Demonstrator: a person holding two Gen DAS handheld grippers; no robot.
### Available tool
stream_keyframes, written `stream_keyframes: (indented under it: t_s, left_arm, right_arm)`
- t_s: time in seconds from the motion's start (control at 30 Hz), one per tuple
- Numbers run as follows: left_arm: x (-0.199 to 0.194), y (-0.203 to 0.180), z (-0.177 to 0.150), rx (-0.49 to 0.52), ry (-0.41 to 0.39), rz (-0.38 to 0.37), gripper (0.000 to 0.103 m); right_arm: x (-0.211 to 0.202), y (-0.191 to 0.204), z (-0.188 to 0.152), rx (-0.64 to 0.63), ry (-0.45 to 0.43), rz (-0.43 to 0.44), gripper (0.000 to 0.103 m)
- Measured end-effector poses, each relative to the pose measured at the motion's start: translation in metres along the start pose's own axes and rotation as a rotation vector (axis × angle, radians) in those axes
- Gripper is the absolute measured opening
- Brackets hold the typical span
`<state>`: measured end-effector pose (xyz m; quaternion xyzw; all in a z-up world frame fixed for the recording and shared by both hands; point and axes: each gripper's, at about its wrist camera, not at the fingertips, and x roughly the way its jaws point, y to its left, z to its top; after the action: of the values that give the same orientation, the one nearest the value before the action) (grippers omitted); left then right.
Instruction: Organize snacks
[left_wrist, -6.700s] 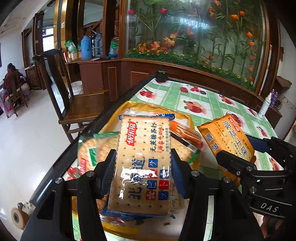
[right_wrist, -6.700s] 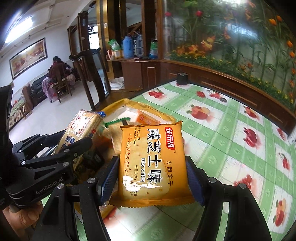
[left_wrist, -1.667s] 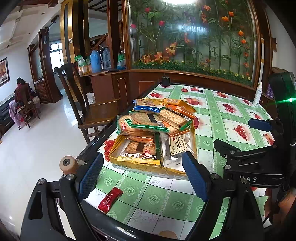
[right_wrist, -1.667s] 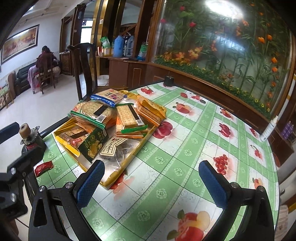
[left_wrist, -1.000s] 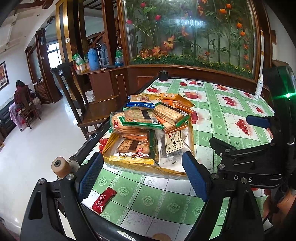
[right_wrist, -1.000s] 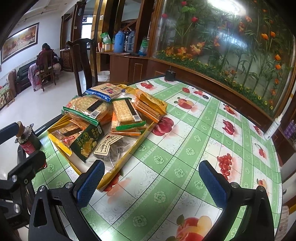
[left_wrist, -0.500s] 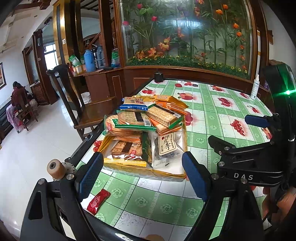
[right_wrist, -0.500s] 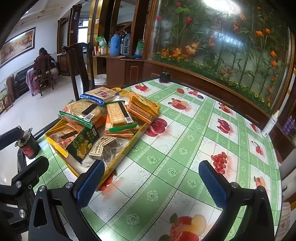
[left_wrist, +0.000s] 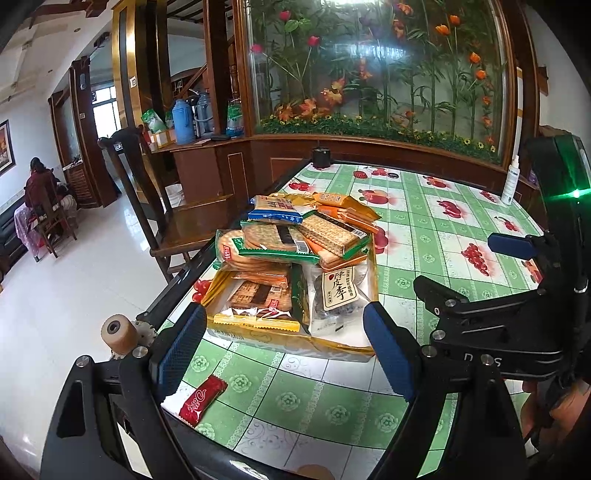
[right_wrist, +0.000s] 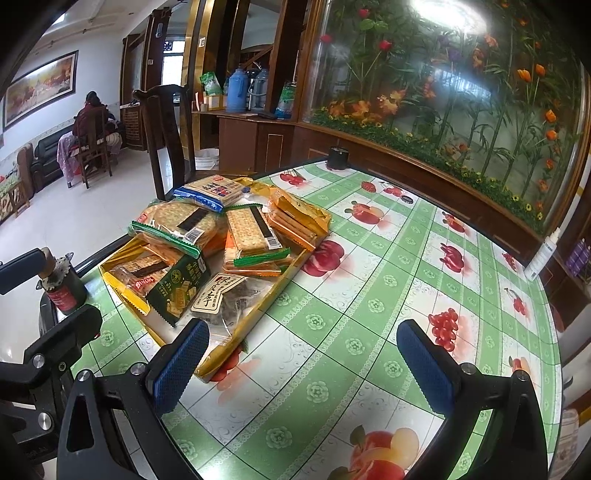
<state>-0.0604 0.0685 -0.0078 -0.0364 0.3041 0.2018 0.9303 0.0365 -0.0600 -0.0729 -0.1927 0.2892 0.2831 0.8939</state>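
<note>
Hovering over the near edge of the table (left_wrist: 424, 236), the left gripper (left_wrist: 282, 352) has its blue pads spread wide and empty, and the right gripper (right_wrist: 303, 363) hangs likewise agape with nothing between its pads. The snacks sit heaped in a shallow yellow tray (left_wrist: 295, 345) by the table's near left corner, its long left side running along the table's left edge beside the wooden chair (left_wrist: 162, 206).

On top lie a round-cracker pack with green trim (left_wrist: 266, 242), a square-cracker pack (left_wrist: 332, 236), a blue-edged pack (left_wrist: 277, 208) and orange packs (left_wrist: 343, 208) at the tray's far end. At its near end lie a yellow-edged biscuit pack (left_wrist: 255, 299) and a clear bag with a white label (left_wrist: 338, 295). One small red candy (left_wrist: 201, 398) lies outside the tray, on the table's near edge just beside the left gripper's left pad.

All of these look light. The film wrappers are probably slick, and the crackers inside will likely crack under a hard squeeze, so I would close the pads across a pack's short width, on its flat sides near the middle, with gentle pressure. The pile seems loose; pulling a lower pack may slide the upper ones off, so the top packs are best lifted first. The clear bag looks soft and lumpy, better pinched at its sealed edge. The candy is thin and lies flat, so it wants a low approach with the pads either side of its narrow waist.
</note>
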Motion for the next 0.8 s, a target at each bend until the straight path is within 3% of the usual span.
stream_keyframes:
  t_s: [0.8]
  left_arm:
    - [-0.006,-0.006,0.000,0.009,0.005,-0.016,0.088]
  right_arm:
    - [-0.014,0.000,0.001,0.005,-0.011,-0.012,0.102]
